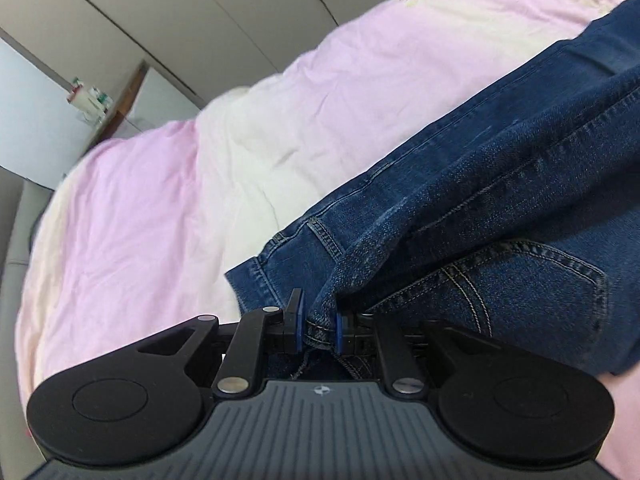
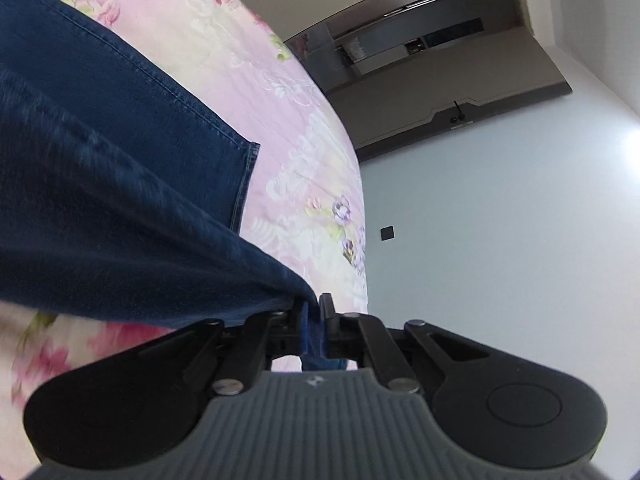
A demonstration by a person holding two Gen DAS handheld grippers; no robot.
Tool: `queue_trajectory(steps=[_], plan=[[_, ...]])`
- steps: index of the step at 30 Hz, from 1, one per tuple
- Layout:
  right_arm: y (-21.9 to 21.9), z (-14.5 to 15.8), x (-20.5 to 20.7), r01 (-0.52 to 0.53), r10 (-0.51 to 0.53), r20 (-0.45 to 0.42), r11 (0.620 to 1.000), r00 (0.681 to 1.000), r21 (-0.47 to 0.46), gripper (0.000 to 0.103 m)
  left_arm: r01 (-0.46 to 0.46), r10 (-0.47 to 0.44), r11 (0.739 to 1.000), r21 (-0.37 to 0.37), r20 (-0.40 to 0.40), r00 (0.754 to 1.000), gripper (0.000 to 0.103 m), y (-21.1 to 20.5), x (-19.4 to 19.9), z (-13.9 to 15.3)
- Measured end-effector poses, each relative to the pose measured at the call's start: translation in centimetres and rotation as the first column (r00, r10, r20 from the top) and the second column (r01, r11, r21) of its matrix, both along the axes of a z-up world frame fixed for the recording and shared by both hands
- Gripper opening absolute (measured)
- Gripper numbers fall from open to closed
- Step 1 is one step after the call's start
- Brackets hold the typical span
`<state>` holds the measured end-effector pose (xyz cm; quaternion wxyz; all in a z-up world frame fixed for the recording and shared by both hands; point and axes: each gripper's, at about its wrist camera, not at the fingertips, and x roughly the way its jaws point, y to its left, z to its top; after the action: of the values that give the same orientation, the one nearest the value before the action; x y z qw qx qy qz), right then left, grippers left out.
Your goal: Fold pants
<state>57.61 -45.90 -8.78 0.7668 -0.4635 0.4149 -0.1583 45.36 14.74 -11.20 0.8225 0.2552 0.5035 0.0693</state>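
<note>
Both the left tongs [image 1: 318, 322] and right tongs [image 2: 314, 320] are clenched on the dark blue denim pants [image 1: 500, 184], which trail ahead of them over the pink floral quilted bed [image 1: 152, 208].

Under me lies a bed with a pink floral quilt [image 1: 168, 200]. Far left stands a shelf of small bottles [image 1: 90, 98]. To my right, pale floor [image 2: 500, 220] and a dark cabinet [image 2: 420, 52].
</note>
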Motion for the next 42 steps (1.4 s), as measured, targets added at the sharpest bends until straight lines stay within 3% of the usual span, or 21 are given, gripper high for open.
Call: queue_trajectory(steps=[7, 11, 14, 19, 25, 28, 30, 31, 32, 33, 34, 35, 38, 42], plan=[[1.9, -3.4, 7.3, -0.019, 0.015, -0.046, 0.997, 0.999, -0.075, 0.0, 0.005, -0.004, 1.0, 0.001, -0.054, 0.999, 0.016, 0.8, 2.3, -4.0], [2.8, -4.7, 9.3, -0.055, 0.05, -0.041, 0.992, 0.998, -0.118, 0.0, -0.013, 0.014, 0.999, -0.04, 0.014, 1.0, 0.016, 1.3, 2.0, -2.3], [2.9, -4.8, 10.6, -0.025, 0.025, -0.003, 0.99, 1.0, -0.136, 0.0, -0.003, 0.006, 0.999, -0.048, 0.062, 0.998, 0.016, 1.6, 2.9, -0.3], [3.1, -5.9, 12.5, 0.023, -0.023, 0.008, 0.993, 1.0, -0.118, 0.0, -0.021, 0.023, 0.999, -0.046, 0.057, 0.998, 0.017, 2.2, 5.9, -1.1], [3.6, -6.3, 14.1, 0.078, -0.073, 0.056, 0.991, 0.996, -0.105, 0.0, -0.07, 0.073, 0.997, -0.031, 0.119, 0.99, 0.017, 2.4, 8.7, -2.1], [4.0, -6.1, 14.7, 0.087, -0.082, 0.079, 0.995, 0.993, -0.058, 0.0, -0.041, 0.039, 0.999, 0.02, 0.085, 0.996, 0.029, 2.1, 8.8, -3.2], [4.3, -6.4, 14.6, 0.07, -0.069, 0.051, 0.997, 0.996, -0.025, 0.022, -0.043, 0.043, 0.999, -0.001, 0.09, 0.995, 0.033, 2.4, 8.3, -3.2], [4.5, -6.6, 14.4, 0.066, -0.064, 0.056, 0.997, 0.996, -0.034, 0.052, -0.047, 0.049, 0.999, -0.021, 0.095, 0.994, 0.039, 2.5, 8.1, -3.0], [4.8, -6.6, 14.0, 0.051, -0.05, 0.067, 0.998, 0.996, -0.02, 0.064, -0.05, 0.055, 0.997, -0.051, 0.096, 0.994, 0.056, 2.8, 7.8, -2.6], [5.0, -6.4, 13.6, 0.038, -0.037, 0.076, 0.999, 0.996, -0.003, 0.064, -0.049, 0.057, 0.996, -0.074, 0.104, 0.993, 0.067, 2.9, 7.4, -2.2], [5.2, -6.3, 13.2, 0.033, -0.033, 0.076, 0.999, 0.997, 0.005, 0.064, -0.048, 0.058, 0.995, -0.082, 0.125, 0.99, 0.085, 2.9, 6.9, -1.6], [5.4, -6.3, 12.8, 0.025, -0.026, 0.069, 1.0, 0.997, 0.007, 0.064, -0.048, 0.059, 0.996, -0.081, 0.139, 0.989, 0.089, 3.0, 6.3, -1.1], [6.3, -5.8, 11.1, -0.001, -0.002, 0.071, 0.999, 0.998, 0.035, 0.064, -0.062, 0.08, 0.989, -0.133, 0.131, 0.988, 0.089, 4.1, 4.5, 0.5], [7.3, -4.2, 7.5, -0.014, -0.002, 0.078, 0.979, 0.997, 0.205, 0.067, -0.151, 0.194, 0.953, -0.263, 0.147, 0.97, 0.089, 7.5, 0.7, 2.8]])
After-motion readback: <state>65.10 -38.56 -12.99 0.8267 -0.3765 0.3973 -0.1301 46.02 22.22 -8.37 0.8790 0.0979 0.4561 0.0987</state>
